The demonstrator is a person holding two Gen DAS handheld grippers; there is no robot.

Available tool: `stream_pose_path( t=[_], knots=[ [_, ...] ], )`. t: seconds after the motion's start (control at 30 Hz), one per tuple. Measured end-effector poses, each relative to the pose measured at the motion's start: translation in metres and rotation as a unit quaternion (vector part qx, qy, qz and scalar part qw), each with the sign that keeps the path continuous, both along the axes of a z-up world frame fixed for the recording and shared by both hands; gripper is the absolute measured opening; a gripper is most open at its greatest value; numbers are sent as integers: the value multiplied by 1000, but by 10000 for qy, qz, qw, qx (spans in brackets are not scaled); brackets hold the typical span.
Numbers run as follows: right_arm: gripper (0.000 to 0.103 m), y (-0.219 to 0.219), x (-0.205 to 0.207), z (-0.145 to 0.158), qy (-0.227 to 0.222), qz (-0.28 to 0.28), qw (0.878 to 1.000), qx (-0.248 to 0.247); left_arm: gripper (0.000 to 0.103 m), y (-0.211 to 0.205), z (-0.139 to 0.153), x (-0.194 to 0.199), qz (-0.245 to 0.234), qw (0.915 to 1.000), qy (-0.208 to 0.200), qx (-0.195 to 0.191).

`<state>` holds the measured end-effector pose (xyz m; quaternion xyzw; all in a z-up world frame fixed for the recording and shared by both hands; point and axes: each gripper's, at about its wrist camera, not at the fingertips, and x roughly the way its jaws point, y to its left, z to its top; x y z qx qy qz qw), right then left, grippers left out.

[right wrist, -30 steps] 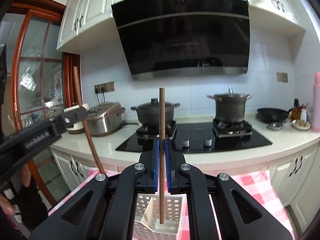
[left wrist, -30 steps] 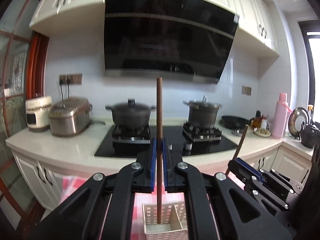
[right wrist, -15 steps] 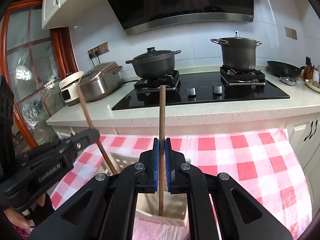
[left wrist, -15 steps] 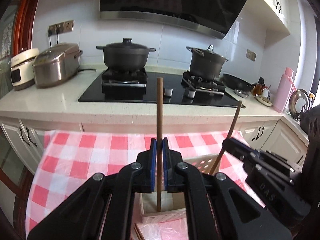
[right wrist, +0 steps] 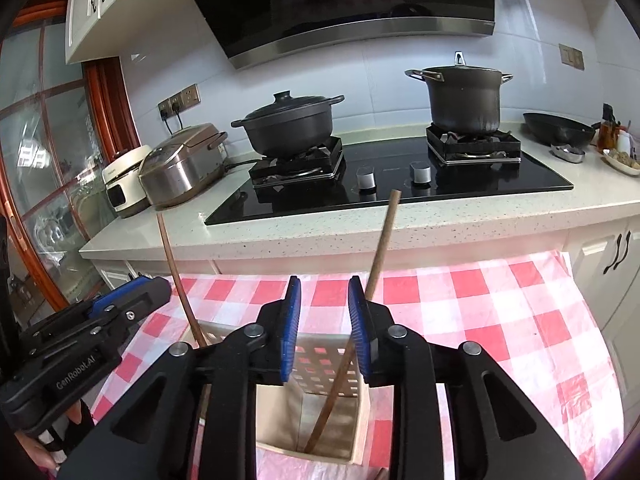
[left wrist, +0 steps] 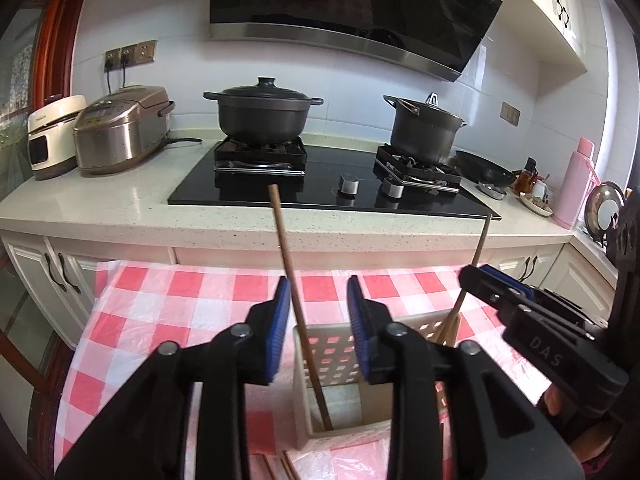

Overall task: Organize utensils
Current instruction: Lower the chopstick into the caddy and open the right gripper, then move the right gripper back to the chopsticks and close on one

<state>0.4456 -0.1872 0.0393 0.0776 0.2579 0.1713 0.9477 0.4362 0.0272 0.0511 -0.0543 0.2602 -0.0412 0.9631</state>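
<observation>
Left gripper point(left wrist: 318, 328) and right gripper point(right wrist: 324, 324): fingers wide, gripping nothing. 2 chopsticks point(left wrist: 298, 308) point(right wrist: 362, 300) lean loose inside the white basket point(left wrist: 332, 346), tips on its floor

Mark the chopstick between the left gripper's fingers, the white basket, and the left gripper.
chopstick point(left wrist: 285, 256): left wrist view, mid-shaft.
white basket point(left wrist: 332, 360): left wrist view, perforated back wall.
left gripper point(left wrist: 318, 320): left wrist view, between fingertips.

table point(left wrist: 132, 312): red-white checked cloth | on it: white slotted basket point(left wrist: 340, 344) | loose chopsticks point(left wrist: 280, 466) at near edge
</observation>
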Motion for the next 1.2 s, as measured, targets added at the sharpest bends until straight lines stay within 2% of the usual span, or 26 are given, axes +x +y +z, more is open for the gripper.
stream_pose_path(
  t=[0.23, 0.4, 0.43, 0.5, 0.63, 0.9, 1.0, 1.2],
  knots=[
    [35, -21, -40, -3, -93, -123, 9998, 101, 64, 8, 4, -46, 340, 9988, -336, 110],
    [36, -31, -74, -23, -9, -250, 9997, 41, 93, 15, -9, -93, 813, 9939, -634, 385],
    [37, -32, -79, -27, 6, -285, 9996, 1, 95, 16, -13, -99, 879, 9930, -655, 440],
    [41, -34, -89, -39, 72, -389, 9992, -104, 97, 15, -24, -111, 980, 9914, -632, 598],
    [41, -36, -104, -66, 317, -534, 9976, -311, 98, 16, -47, -125, 1104, 9900, -464, 751],
    [41, -41, -122, -121, 1126, -814, 9891, -496, 98, 26, -105, -132, 1244, 9884, 283, 826],
    [41, -42, -127, -136, 1397, -873, 9849, -530, 98, 27, -115, -135, 1278, 9867, 392, 922],
    [38, -34, -133, -151, 1637, -812, 9807, -692, 97, 28, -129, -141, 1249, 9855, 589, 990]
  ],
)
